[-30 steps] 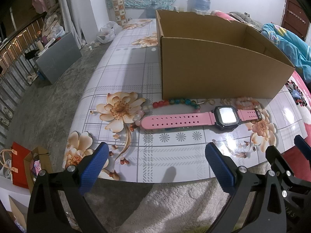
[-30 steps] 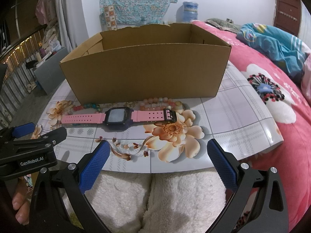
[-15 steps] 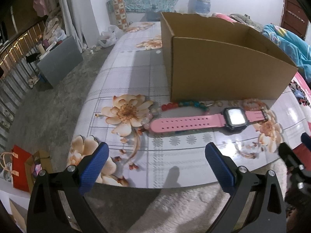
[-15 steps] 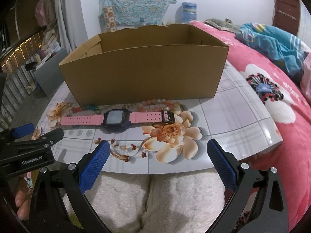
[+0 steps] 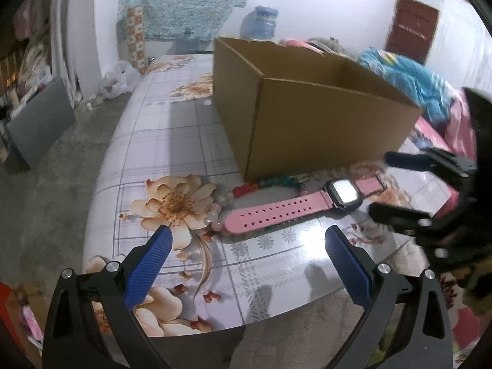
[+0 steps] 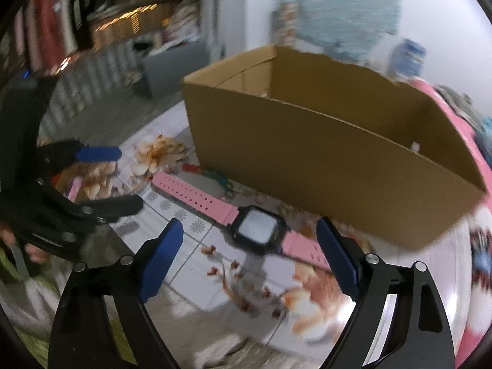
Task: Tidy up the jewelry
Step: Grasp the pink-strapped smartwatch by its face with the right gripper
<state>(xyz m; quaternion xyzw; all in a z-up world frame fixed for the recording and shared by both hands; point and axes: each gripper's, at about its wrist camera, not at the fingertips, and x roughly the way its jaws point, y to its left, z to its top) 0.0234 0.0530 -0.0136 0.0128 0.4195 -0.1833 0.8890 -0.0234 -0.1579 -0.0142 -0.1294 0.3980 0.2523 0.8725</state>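
A pink-strapped watch [image 5: 295,212] with a dark square face lies flat on the flowered table [image 5: 172,141], just in front of an open cardboard box [image 5: 323,129]. A string of red, teal and pale beads [image 5: 276,183] lies between the watch and the box. A pale bead bracelet [image 5: 363,167] sits by the buckle end. My left gripper [image 5: 247,236] is open and empty, short of the strap's free end. My right gripper [image 6: 249,226] hovers tilted over the watch [image 6: 258,227], jaws closing, and the face shows between the pads untouched. In the left wrist view the right gripper [image 5: 379,183] comes in from the right.
The box [image 6: 323,153] stands tall right behind the jewelry. The table's near edge lies just under both grippers. A pink bed [image 6: 479,166] lies to the right. A blue water jug [image 5: 258,26] stands at the back and a grey cabinet [image 5: 40,123] on the floor at left. The left gripper [image 6: 129,179] shows at this view's left.
My right gripper has rolled and swung in over the watch face, with its jaws a little narrower. The left gripper has edged forward over the table edge and turned.
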